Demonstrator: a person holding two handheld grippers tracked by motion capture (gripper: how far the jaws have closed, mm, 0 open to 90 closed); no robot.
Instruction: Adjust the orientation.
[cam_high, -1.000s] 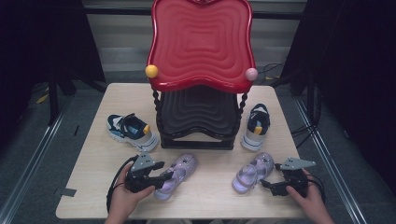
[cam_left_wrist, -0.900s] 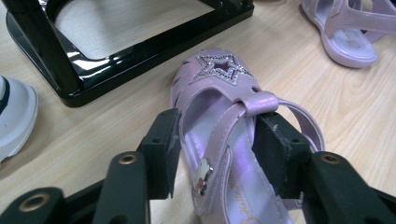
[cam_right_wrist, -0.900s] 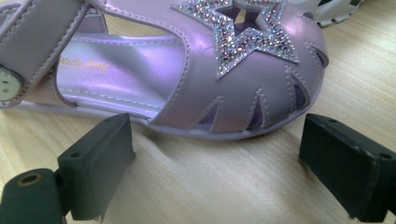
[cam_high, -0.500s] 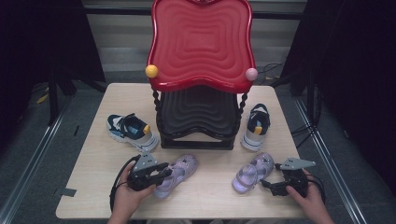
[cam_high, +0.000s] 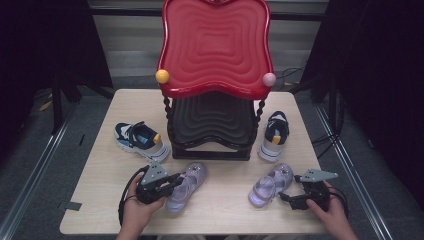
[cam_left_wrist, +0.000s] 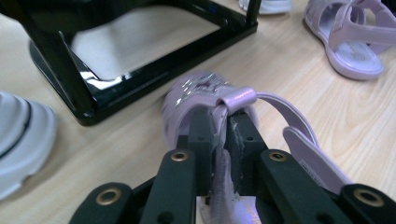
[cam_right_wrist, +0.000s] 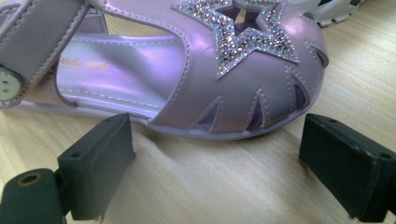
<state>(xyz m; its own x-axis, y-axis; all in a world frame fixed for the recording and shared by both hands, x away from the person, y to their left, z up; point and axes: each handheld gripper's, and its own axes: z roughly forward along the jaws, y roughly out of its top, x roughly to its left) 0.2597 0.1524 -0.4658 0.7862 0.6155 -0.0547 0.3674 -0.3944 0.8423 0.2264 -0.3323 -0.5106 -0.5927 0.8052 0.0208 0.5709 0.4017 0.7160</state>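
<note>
Sitting on pale wooden table (cam_high: 100, 165) before red-and-black rack (cam_high: 215, 75). Left gripper (cam_left_wrist: 219, 128) clamping left sandal (cam_left_wrist: 196, 91), seemingly at heel strap; right gripper (cam_right_wrist: 215, 172) gaping wide, approaching right sandal (cam_right_wrist: 187, 88), nothing racked yet.

A staged recording room rather than a home: a pale wooden counter (cam_high: 100, 200) stands on grey carpet between dark curtains (cam_high: 45, 45), cables (cam_high: 295, 75) trail across the floor behind it, and a red-and-black two-tier shoe rack (cam_high: 215, 50) is set out among children's shoes.

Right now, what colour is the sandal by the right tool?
Shiny lilac sandal with a glittery silver star on the toe; right gripper view shows it best.
</note>
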